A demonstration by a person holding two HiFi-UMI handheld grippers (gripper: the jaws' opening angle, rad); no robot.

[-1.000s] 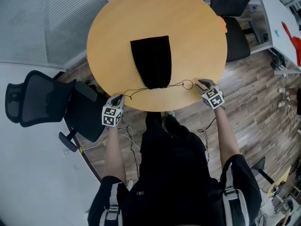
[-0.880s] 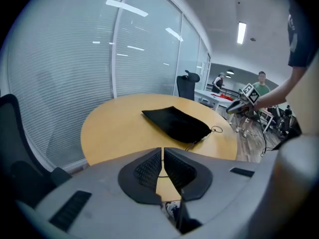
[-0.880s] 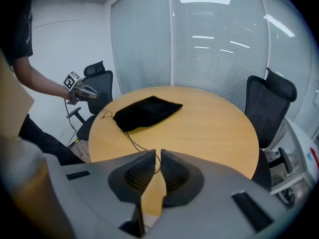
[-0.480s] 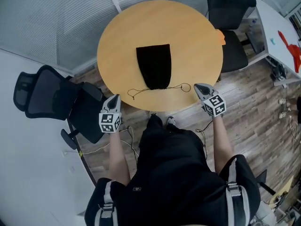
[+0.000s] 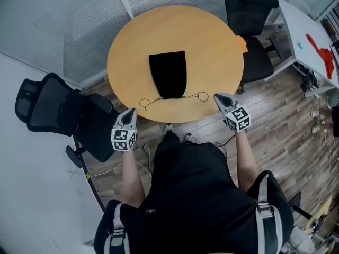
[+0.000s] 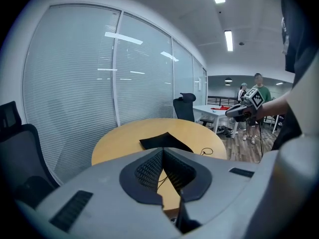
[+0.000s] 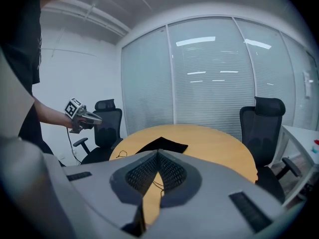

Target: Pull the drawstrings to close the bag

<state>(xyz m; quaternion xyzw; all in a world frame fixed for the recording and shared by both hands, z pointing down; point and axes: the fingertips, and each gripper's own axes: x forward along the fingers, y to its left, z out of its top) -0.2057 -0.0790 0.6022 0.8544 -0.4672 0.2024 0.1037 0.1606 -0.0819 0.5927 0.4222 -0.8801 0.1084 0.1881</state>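
Note:
A black drawstring bag [image 5: 168, 74] lies flat on the round wooden table [image 5: 206, 46], its gathered mouth toward me. Thin drawstrings trail from the mouth: one end to the left [image 5: 150, 101], a small loop to the right [image 5: 202, 96]. My left gripper [image 5: 130, 115] hovers off the table's near edge, shut and empty. My right gripper [image 5: 218, 98] hangs just off the edge near the loop, also shut with nothing in it. The left gripper view shows the bag [image 6: 164, 142] beyond the closed jaws; the right gripper view shows the bag [image 7: 162, 145] likewise.
A black office chair [image 5: 50, 107] stands at my left by the table, another chair [image 5: 251, 9] at the far right. A white desk [image 5: 310, 36] with a red item lies to the right. A blind-covered glass wall [image 5: 69, 20] runs behind the table.
Both grippers have drawn back from the table edge and off the drawstrings, which stay on the table. The view has shifted as the person stepped back.

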